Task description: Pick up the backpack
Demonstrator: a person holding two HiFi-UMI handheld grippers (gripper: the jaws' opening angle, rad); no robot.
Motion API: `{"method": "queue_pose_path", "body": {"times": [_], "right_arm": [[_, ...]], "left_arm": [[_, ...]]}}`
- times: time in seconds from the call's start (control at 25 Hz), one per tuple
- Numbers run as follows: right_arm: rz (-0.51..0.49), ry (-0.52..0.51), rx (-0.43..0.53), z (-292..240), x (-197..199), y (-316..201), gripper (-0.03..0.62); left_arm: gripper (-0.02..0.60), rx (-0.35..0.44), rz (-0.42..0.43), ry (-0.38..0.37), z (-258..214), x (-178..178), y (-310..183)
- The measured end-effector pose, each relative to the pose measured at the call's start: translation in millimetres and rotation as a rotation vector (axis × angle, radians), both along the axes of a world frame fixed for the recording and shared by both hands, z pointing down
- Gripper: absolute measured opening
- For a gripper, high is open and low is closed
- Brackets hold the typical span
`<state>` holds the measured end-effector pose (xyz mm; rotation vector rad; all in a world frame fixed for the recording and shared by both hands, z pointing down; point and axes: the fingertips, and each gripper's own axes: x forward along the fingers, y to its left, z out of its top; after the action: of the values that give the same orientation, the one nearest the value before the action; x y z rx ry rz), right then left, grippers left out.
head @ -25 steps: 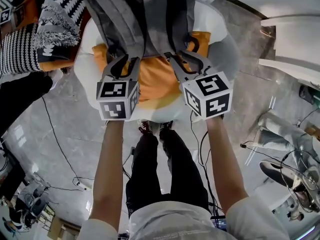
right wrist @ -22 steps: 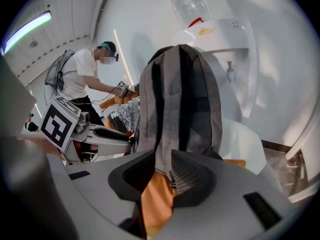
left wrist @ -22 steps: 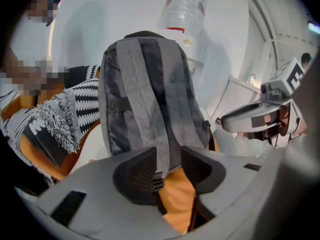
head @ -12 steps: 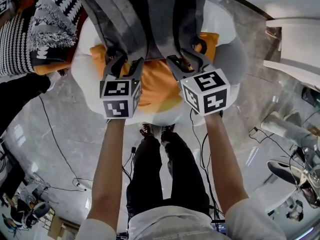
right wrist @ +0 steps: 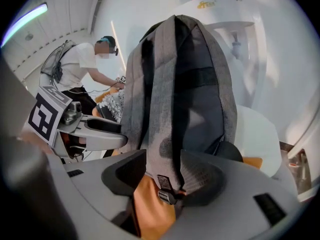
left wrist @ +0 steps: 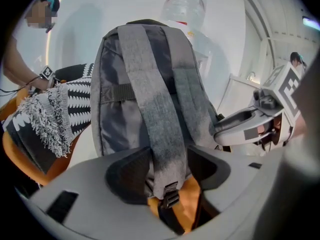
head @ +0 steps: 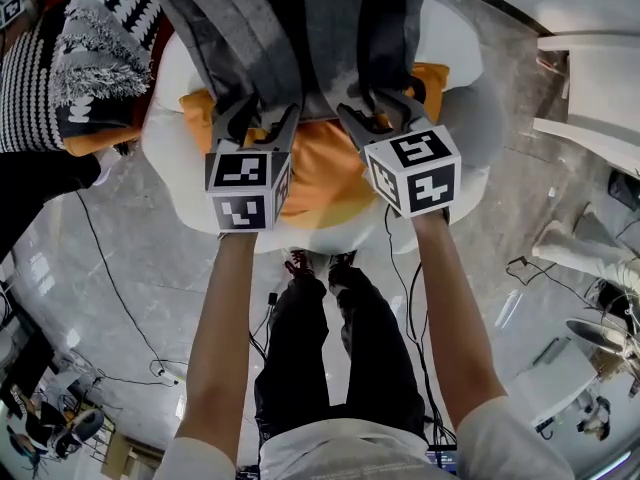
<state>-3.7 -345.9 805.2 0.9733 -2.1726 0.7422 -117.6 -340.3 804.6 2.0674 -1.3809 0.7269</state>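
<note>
Compared with a second ago, the left gripper (head: 262,123) and right gripper (head: 377,113) are being carried lower. Both pairs of jaws, just opened wider, are being held apart, gripping nothing. One grey strap (left wrist: 159,134) of the upright backpack (head: 300,28) is being framed between the left fingers, the other strap (right wrist: 172,134) between the right. Beneath the fingertips an orange cushion (head: 320,173) is being exposed. A patterned throw (head: 100,48) is crowding outside the left fingers, and a white seat edge (head: 465,118) is lying beyond the right.
</note>
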Motion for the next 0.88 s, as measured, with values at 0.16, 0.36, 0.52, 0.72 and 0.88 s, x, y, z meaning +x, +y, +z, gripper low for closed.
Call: {"method": "queue_pose_path", "body": {"times": [0.16, 0.36, 0.52, 0.72, 0.88], "right_arm": [[-0.006, -0.039, -0.050, 17.7, -4.5, -0.5, 0.193], [-0.059, -0.032, -0.067, 25.0, -14.3, 3.7, 0.193], [-0.111, -0.036, -0.099, 24.8, -18.5, 12.5, 0.193], [-0.167, -0.043, -0.093, 25.5, -19.8, 24.3, 0.192], [-0.165, -0.110, -0.111, 29.2, -22.9, 24.9, 0.192]], "left_arm": [[0.255, -0.015, 0.035, -0.006, 12.2, 7.5, 1.0], [0.254, -0.037, 0.056, -0.006, 19.8, 8.8, 3.1], [0.244, -0.047, 0.054, 0.016, 19.3, 14.0, 7.4], [0.224, -0.059, 0.096, 0.078, 15.1, 27.1, 13.4], [0.207, -0.070, 0.120, 0.167, 14.8, 31.1, 14.1]]}}
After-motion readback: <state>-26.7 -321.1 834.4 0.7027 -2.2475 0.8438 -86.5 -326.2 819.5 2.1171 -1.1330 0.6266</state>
